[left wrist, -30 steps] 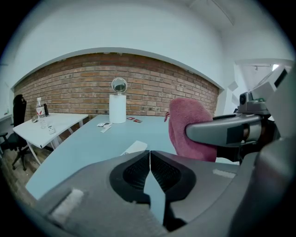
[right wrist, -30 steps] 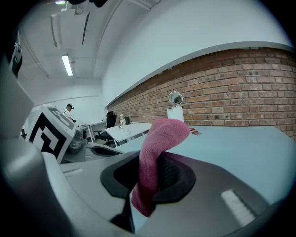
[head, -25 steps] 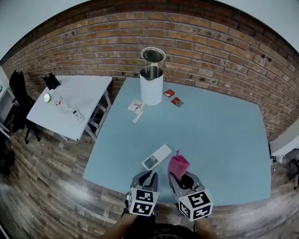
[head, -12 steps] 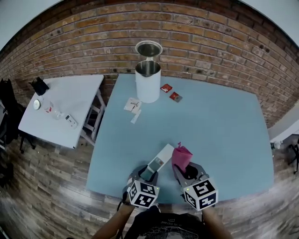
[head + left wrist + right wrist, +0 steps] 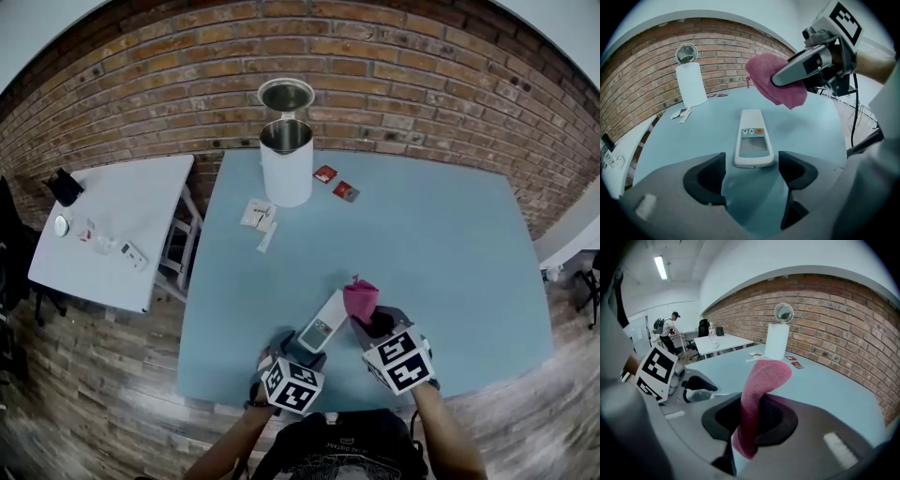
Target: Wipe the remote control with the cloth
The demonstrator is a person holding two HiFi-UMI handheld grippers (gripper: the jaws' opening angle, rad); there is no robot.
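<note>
White remote control lies flat on the blue table, its near end between the left gripper's jaws, which have just been opening and stand spread, not pressing it; the right gripper pinches a pink cloth close by its far end. Wiping seems about to begin: the cloth must be lowered onto the remote's face. No brand or writing is legible

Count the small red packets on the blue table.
2. One red packet lies just right of the white bin, near the brick wall. The second packet sits to its right, slightly farther from the wall. More could hide behind the bin.
</note>
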